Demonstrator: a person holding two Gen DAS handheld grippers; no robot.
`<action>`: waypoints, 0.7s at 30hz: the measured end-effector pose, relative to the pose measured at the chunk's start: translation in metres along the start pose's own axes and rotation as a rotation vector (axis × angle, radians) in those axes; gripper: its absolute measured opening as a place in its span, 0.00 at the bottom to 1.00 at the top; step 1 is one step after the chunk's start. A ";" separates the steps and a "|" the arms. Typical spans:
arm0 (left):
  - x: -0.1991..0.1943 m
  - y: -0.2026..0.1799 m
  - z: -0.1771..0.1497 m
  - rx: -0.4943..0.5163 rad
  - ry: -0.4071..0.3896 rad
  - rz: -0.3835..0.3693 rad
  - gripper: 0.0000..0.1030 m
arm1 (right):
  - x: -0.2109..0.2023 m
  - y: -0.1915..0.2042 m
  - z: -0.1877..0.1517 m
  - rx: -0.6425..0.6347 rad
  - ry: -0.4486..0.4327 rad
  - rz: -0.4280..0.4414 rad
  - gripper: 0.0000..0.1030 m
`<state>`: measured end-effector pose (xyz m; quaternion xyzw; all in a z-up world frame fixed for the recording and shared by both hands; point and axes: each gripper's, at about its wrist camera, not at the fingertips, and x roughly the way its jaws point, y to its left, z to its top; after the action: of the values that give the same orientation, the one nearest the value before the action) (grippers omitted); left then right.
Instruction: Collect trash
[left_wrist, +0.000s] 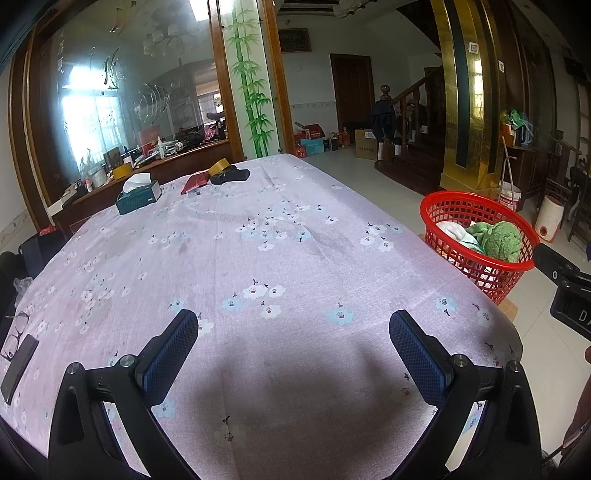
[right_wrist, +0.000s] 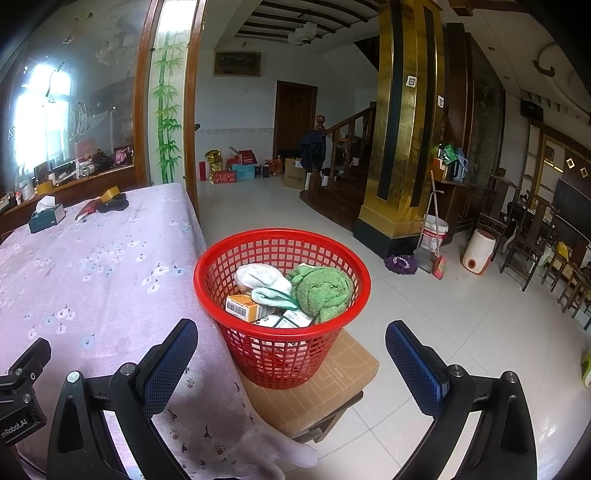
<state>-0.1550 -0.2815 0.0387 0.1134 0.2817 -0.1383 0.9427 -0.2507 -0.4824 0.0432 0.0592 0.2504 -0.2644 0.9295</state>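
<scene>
A red plastic basket (right_wrist: 221, 266) stands on a cardboard box (right_wrist: 343, 373) beside the table's right edge; it also shows in the left wrist view (left_wrist: 443, 206). Inside lie a green cloth (right_wrist: 321, 291), a white cloth (right_wrist: 255, 277), an orange carton (right_wrist: 242, 308) and other small boxes. My right gripper (right_wrist: 291, 354) is open and empty, just in front of the basket. My left gripper (left_wrist: 293, 341) is open and empty, low over the floral tablecloth (left_wrist: 258, 266).
At the table's far end lie a tissue box (left_wrist: 138, 197), a red packet (left_wrist: 194, 181), a tape roll (left_wrist: 218, 166) and a black object (left_wrist: 231, 175). Glasses (left_wrist: 14, 332) and a phone (left_wrist: 18, 367) lie at the left edge. Bucket, broom and chairs stand at the right.
</scene>
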 end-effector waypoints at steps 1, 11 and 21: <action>0.000 0.001 0.000 0.000 0.000 0.000 1.00 | 0.000 0.001 0.000 -0.001 0.000 0.001 1.00; 0.000 0.001 -0.002 -0.003 0.004 -0.003 1.00 | 0.000 0.003 0.000 -0.005 0.002 0.009 1.00; 0.000 0.003 -0.001 -0.005 0.005 -0.005 1.00 | 0.000 0.004 -0.001 -0.002 0.006 0.012 1.00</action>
<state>-0.1550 -0.2787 0.0380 0.1106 0.2846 -0.1396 0.9420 -0.2496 -0.4788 0.0425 0.0607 0.2529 -0.2583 0.9304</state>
